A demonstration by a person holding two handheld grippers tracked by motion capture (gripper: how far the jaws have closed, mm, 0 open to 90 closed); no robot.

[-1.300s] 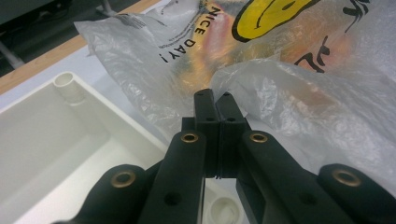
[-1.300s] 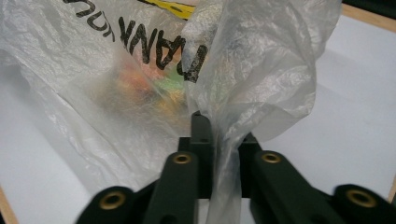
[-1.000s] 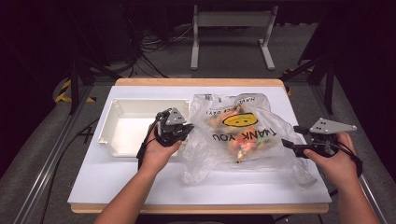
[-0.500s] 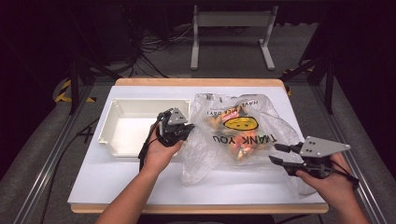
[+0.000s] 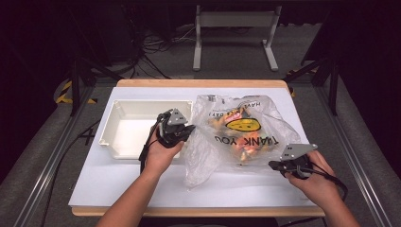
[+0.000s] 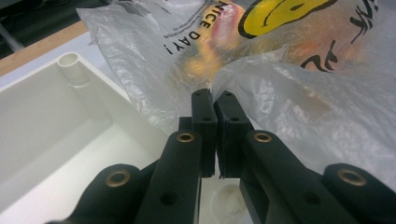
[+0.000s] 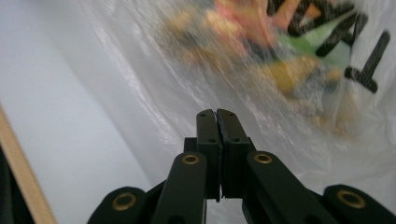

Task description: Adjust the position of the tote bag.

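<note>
A clear plastic bag (image 5: 241, 132) printed with a yellow smiley and "THANK YOU" lies on the white table, with orange and other colourful items inside. My left gripper (image 5: 189, 128) is at the bag's left edge, shut on a fold of its film (image 6: 303, 93), its tips (image 6: 215, 95) pinched together. My right gripper (image 5: 272, 164) is at the bag's near right corner. Its jaws have just been closing and now stand shut (image 7: 216, 112) with the bag's thin film (image 7: 280, 70) caught at the tips.
An empty white tray (image 5: 118, 142) sits left of the bag, right beside my left gripper; its inner wall (image 6: 56, 121) is close below the jaws. The white tabletop (image 5: 118, 184) has a wooden edge. Dark floor, cables and a metal stand lie beyond.
My right gripper has moved left and down towards the bag's near right corner and its jaws have gone from wide open to shut. The left gripper has stayed put.
</note>
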